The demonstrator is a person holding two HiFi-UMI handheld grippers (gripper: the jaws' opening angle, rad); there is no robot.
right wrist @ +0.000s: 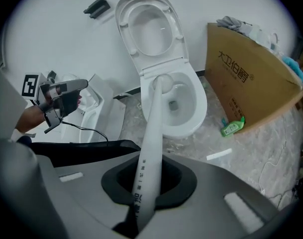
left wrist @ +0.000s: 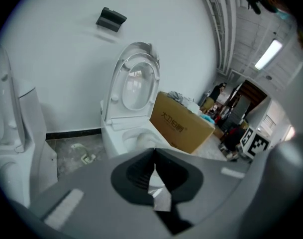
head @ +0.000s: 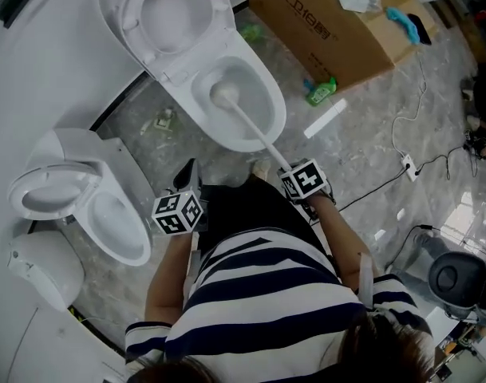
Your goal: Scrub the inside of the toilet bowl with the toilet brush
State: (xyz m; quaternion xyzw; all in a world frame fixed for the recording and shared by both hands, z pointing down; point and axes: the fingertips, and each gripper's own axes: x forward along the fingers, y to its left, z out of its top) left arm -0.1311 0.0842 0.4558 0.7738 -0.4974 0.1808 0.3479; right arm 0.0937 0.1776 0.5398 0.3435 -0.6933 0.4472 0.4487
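Right claw [right wrist: 144, 185] grips toilet brush [right wrist: 153, 123]; head view: bristles [head: 224, 94] in bowl [head: 279, 115].

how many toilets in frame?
2. One toilet at top centre, lid up, toilet brush head in its bowl. The second toilet at left by the wall, lid also up. A white rounded shape at lower left might belong to a third; cannot tell.

Grey marbled floor [head: 362, 158], open toilet [head: 250, 130] standing by the wall, second toilet [head: 119, 230] nearby, cardboard box [head: 322, 30], green bottle [head: 321, 91] lying just beside the box, white strip [head: 325, 119] near it, cable [head: 386, 183] trailing to a power strip [head: 408, 167]
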